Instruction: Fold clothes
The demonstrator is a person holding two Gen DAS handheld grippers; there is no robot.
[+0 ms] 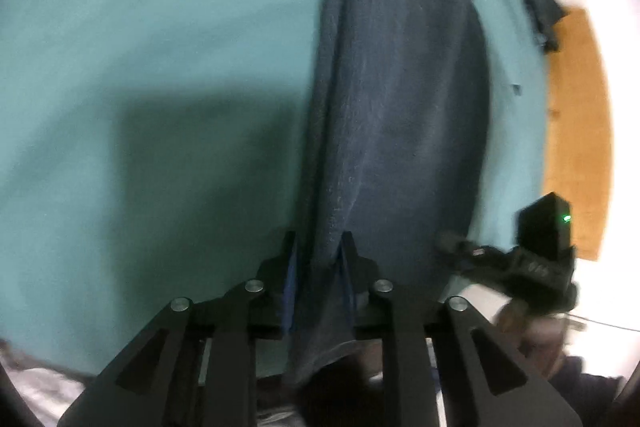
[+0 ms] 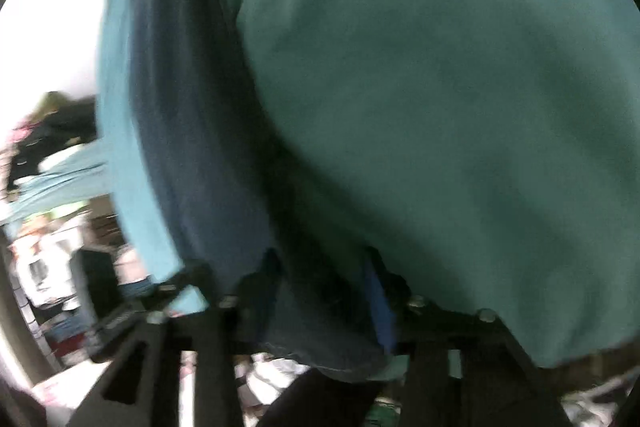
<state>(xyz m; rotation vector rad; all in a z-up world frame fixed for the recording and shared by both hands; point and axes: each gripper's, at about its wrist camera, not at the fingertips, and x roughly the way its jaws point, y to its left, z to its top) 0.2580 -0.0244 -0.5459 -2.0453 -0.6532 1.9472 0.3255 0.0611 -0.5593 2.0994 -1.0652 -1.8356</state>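
A dark navy garment (image 1: pixel 400 87) lies in a long folded strip on the teal sheet (image 1: pixel 160 47). My left gripper (image 1: pixel 318 247) is shut on its near end, and the cloth fills the narrow gap between the blue pads. In the right wrist view the same navy garment (image 2: pixel 192 131) runs along the sheet's left edge. My right gripper (image 2: pixel 324 267) stands with jaws wide apart over its near hem. Navy cloth lies flat between the fingers, and this view is blurred. At the right of the left wrist view, a hand (image 1: pixel 516 315) holds a black housing with a green light (image 1: pixel 544 227).
The teal sheet (image 2: pixel 440 107) covers a bed-like surface. Beyond its right edge are a brown wooden panel (image 1: pixel 576 131) and a dark clothes pile (image 1: pixel 540 11) on a white floor. Blurred clutter (image 2: pixel 48 267) sits beyond the sheet's left edge in the right wrist view.
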